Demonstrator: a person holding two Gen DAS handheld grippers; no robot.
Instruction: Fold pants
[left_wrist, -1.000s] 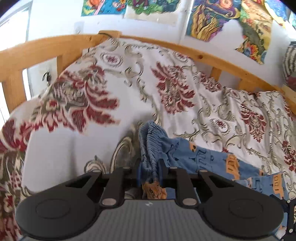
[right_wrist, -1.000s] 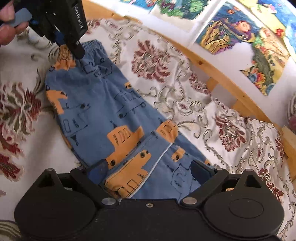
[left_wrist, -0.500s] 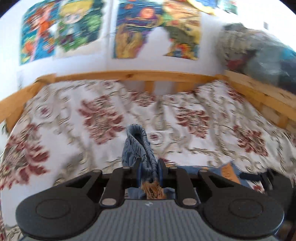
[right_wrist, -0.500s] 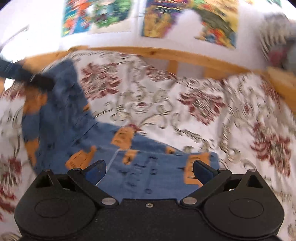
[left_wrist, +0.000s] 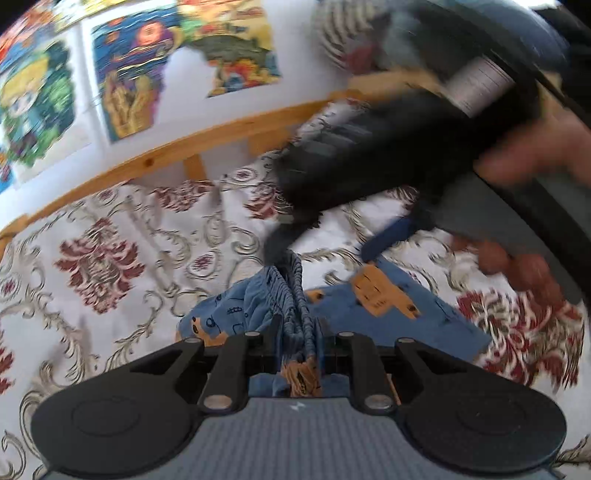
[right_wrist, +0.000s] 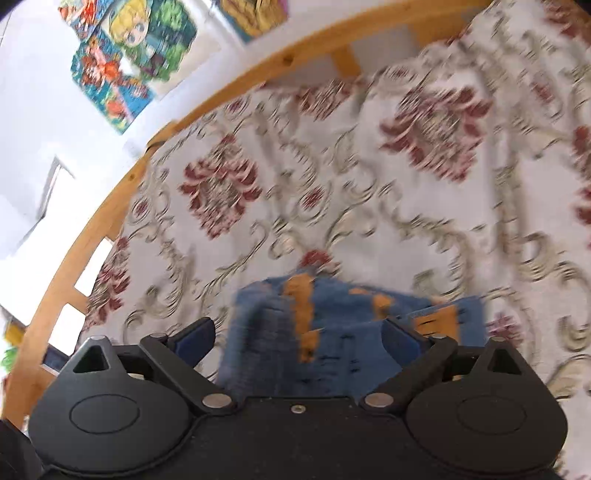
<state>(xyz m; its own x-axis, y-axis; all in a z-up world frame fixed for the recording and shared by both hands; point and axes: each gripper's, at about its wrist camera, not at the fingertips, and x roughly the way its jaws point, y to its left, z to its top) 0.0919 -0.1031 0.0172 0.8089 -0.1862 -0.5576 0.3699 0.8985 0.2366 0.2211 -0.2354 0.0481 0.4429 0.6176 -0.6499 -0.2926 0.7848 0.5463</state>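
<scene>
Blue pants (left_wrist: 391, 314) with orange prints lie bunched on the flowered bedspread (left_wrist: 122, 258). My left gripper (left_wrist: 300, 332) is shut on their gathered elastic waistband (left_wrist: 291, 291), which stands up between its fingers. Just beyond the waistband's far end hovers my right gripper (left_wrist: 332, 240), blurred and held by a hand (left_wrist: 528, 155); its blue fingertips (left_wrist: 388, 236) are spread. In the right wrist view, my right gripper (right_wrist: 299, 336) is open over the folded pants (right_wrist: 332, 314), one finger on each side of the cloth. Whether it touches the cloth is unclear.
A wooden bed rail (left_wrist: 184, 155) runs along the far side of the bedspread (right_wrist: 369, 184), with the same rail (right_wrist: 92, 240) curving left. Colourful posters (left_wrist: 129, 74) hang on the wall. A striped and grey bundle (left_wrist: 369, 33) sits at the far right corner.
My left gripper has carried the waistband across toward the leg ends, doubling the pants over. My right gripper has swung round and now hangs over the folded cloth near the left one.
</scene>
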